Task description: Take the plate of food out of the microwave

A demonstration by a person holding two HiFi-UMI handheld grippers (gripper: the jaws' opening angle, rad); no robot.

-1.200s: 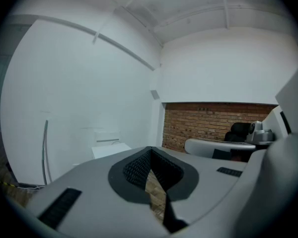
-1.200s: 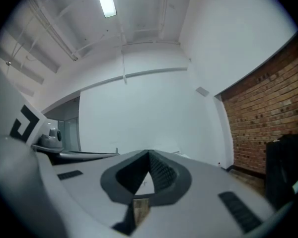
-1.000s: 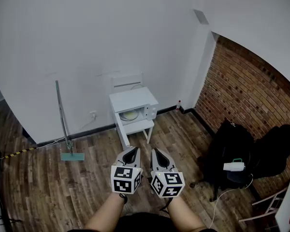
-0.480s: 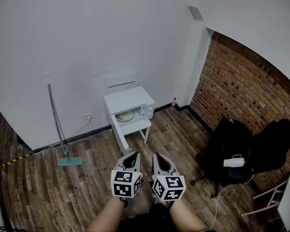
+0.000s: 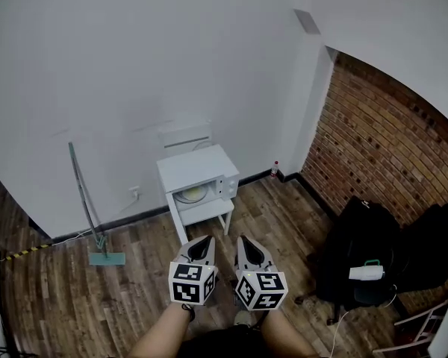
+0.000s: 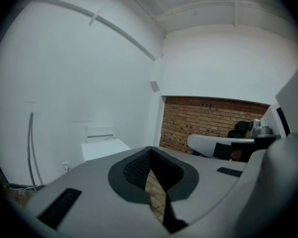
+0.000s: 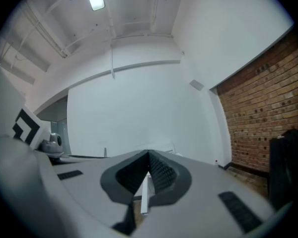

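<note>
Both pairs of fingers closed tip to tip, nothing held: left gripper (image 5: 204, 242) and right gripper (image 5: 246, 242) side by side, near. Plate of food (image 5: 195, 194) sits far off inside the microwave (image 5: 190, 167), on a small white counter (image 5: 205, 212) against the far wall. Mop (image 5: 106, 259) leans to its left.

White wall (image 5: 134, 66), brick wall (image 5: 381, 140) at right, wood-plank floor (image 5: 60, 304) — mop (image 5: 84, 203) leaning, black chair (image 5: 358, 252)

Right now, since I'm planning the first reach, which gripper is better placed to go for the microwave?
Left, marginally. Both grippers are shut, empty and far off, but the left gripper lines up with the microwave; the right gripper sits off to its right.
</note>
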